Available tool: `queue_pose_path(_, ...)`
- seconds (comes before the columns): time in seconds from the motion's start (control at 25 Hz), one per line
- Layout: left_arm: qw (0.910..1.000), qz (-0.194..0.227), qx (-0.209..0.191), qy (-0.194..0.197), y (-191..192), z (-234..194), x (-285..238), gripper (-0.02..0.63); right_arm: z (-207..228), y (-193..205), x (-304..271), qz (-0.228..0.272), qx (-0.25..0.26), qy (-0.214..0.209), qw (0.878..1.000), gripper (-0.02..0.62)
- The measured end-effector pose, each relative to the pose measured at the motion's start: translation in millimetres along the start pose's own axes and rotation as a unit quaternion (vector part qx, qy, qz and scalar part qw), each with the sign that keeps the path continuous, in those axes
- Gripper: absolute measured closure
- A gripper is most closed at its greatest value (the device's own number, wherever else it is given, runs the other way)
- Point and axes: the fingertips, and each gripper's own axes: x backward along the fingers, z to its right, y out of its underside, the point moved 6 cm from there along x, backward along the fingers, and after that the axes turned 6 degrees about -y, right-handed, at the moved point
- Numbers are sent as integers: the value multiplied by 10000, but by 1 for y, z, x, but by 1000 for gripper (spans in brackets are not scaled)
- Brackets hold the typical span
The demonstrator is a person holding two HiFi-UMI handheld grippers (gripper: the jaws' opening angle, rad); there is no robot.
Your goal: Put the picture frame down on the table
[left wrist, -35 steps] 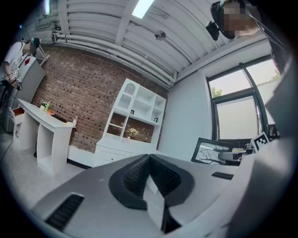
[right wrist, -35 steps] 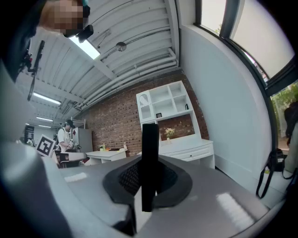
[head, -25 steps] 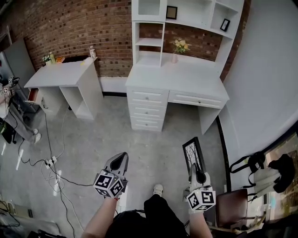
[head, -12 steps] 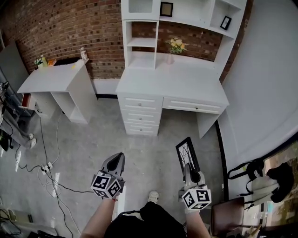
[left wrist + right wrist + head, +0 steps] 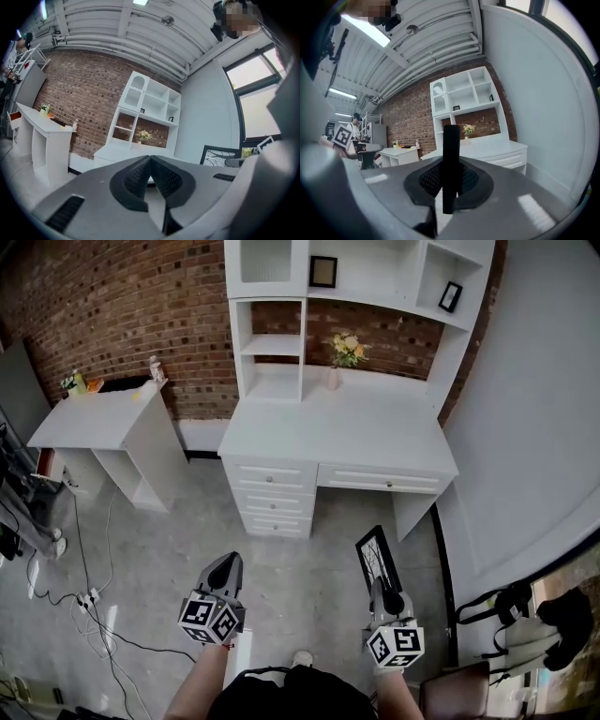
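A black picture frame [image 5: 377, 558] with a bare-tree print stands up from my right gripper [image 5: 385, 597], which is shut on its lower edge. In the right gripper view the picture frame [image 5: 451, 164] shows edge-on as a dark bar clamped between the pads. My left gripper [image 5: 223, 577] hangs at the lower left, shut with nothing between its jaws; in the left gripper view its tips [image 5: 150, 165] meet. Ahead stands the white desk [image 5: 375, 439] with a bare top, some distance beyond both grippers.
A vase of flowers [image 5: 343, 351] stands at the back of the desk under a white shelf unit [image 5: 361, 273] holding two small frames. A second white table [image 5: 94, 415] is at the left. Cables [image 5: 89, 596] lie on the floor; a chair [image 5: 455, 697] at lower right.
The desk has come lower and nearer in the head view as the person steps toward it. Both grippers keep their places and the frame stays clamped.
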Motion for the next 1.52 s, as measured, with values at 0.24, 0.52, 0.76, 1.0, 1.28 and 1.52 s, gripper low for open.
queue_pose_path(0.24,10000,44,-13,33,-4,12,-44,609,37,-7,-26,-24,-36,48,10000,572)
queue_pose_path(0.52,9999,-131,-32,-40,6,15,-61,609,54,-1,-45,-93,-204,8,9997,572)
queue_pose_path(0.76,9997,-220,3,-145,13,7,-74,609,61,5,-59,-190,-288,-23,9994,572)
queue_pose_path(1.0,9999,-160,24,-14,10,-3,-121,609,78,0,-95,-139,-205,65,9997,572)
queue_pose_path(1.28,9997,-33,38,242,-12,-13,-203,609,100,-24,-157,-49,-69,135,9999,572)
queue_pose_path(1.52,9989,-160,40,430,-18,-21,-258,609,116,-32,-200,-66,-140,306,9994,572)
